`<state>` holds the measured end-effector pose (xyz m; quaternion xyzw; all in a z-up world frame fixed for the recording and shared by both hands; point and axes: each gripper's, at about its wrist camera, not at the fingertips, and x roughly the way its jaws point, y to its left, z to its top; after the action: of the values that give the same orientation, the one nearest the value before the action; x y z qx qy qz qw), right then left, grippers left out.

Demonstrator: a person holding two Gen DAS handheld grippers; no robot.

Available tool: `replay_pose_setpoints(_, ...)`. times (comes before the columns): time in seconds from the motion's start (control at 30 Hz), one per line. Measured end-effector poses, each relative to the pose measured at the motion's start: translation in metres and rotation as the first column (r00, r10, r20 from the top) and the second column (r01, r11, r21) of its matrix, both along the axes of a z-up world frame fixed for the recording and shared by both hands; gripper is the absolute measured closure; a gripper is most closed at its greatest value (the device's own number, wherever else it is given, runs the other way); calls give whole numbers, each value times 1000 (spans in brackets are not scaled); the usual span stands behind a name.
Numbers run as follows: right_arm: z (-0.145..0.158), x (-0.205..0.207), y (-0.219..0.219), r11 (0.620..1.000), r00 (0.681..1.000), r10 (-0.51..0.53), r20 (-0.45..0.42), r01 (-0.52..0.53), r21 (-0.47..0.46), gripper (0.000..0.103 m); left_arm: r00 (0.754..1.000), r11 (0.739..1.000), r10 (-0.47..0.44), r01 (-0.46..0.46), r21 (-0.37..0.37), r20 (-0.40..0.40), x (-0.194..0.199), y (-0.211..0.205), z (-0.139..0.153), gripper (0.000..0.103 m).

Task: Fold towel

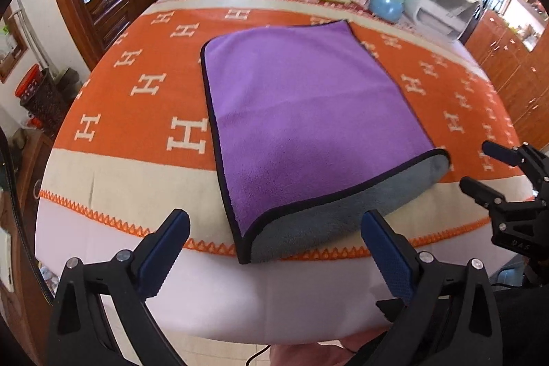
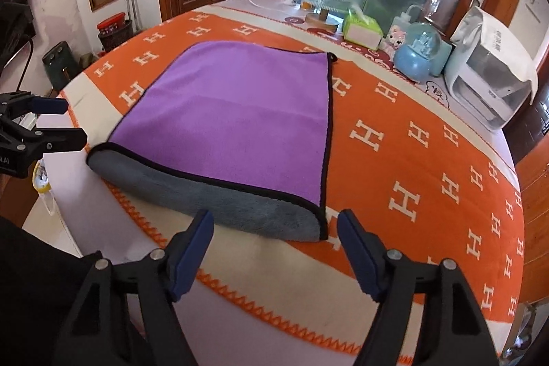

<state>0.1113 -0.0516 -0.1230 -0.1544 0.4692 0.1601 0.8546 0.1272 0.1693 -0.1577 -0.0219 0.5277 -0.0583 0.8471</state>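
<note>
Item: purple plush microfibre towel with grey underside and black piping (image 1: 302, 112), lying flat at the centre of the orange blanket patterned with white H letters (image 1: 151, 84) that covered the table. Condition: folded once, it appeared; the rounded grey fold edge faced the near side at 6 o'clock, the bound edges lying together at 12 o'clock.

Left gripper (image 1: 274, 249): blue-padded fingers spread wide, holding nothing, poised just short of the fold's near-left corner.

Right gripper (image 2: 274, 246): likewise wide open and empty, near the fold's right corner at 6 o'clock.

Progress, as judged: first fold complete; a second fold, if wanted, not yet started.

Clutter at 1 o'clock, well apart: blue snow globe (image 2: 417, 55), white appliance (image 2: 487, 81).
</note>
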Motion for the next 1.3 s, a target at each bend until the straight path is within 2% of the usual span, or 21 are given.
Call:
replay_pose_setpoints(0.3,-26,22,-13,998,997,64,-46,-63,17,33,997,999,19,-16,50,-77,23,-11,-31,6)
replay_pose_setpoints(0.63,-48,42,-27,996,988,67,-136,-58,69,43,986,998,40,-32,50,-163,37,-12,-58,10)
replay_pose_setpoints(0.9,-53,44,-26,995,985,75,-157,-64,71,58,978,998,62,-61,10,-200,34,-5,-66,29)
replay_pose_setpoints(1.1,-52,43,-29,997,988,56,-146,-48,58,67,977,996,85,-90,-20,-193,30,3,-63,41)
replay_pose_setpoints(1.23,-52,41,-30,998,990,44,-134,-39,43,75,977,995,85,-92,-24,-195,25,5,-62,51)
replay_pose_setpoints(1.3,-51,41,-31,999,991,37,-130,-32,40,78,977,995,87,-94,-29,-195,23,6,-61,60)
